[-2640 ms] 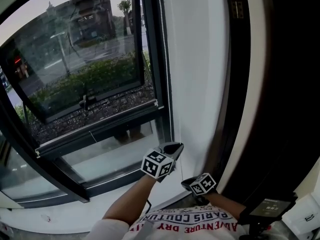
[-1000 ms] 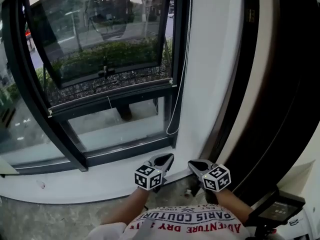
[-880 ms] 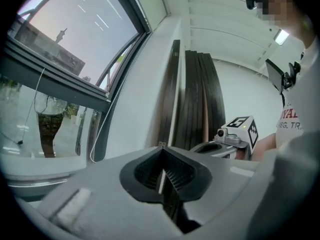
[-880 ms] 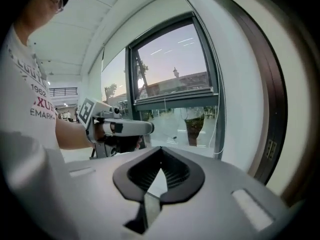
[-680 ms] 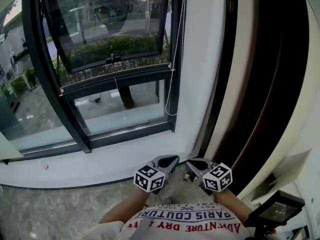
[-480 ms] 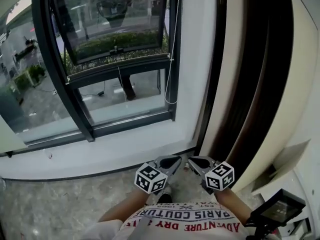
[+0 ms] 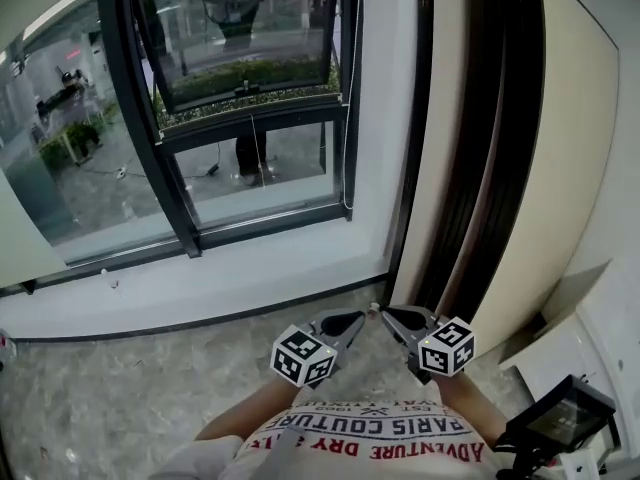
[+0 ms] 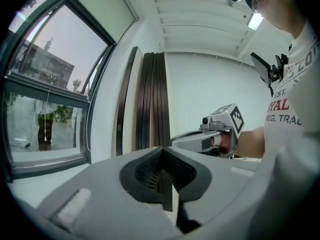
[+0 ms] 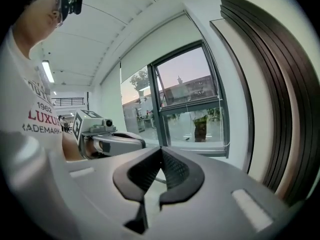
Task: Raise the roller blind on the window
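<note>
The window (image 7: 250,118) fills the upper part of the head view, and its glass is uncovered as far as any view reaches. The roller blind itself I cannot pick out, so I judge it is rolled up at the top and the task looks done. You stand well apart from the window, with bare floor (image 7: 120,398) between. That is probably why you hold both tools low before your body, side by side: nothing is left to pull. The left gripper (image 7: 343,322) and the right gripper (image 7: 393,315) are each clenched on nothing. The head view cuts off the window's top. The right gripper view shows that top edge and the thin cord (image 9: 223,124) hanging at the frame's right side.
</note>
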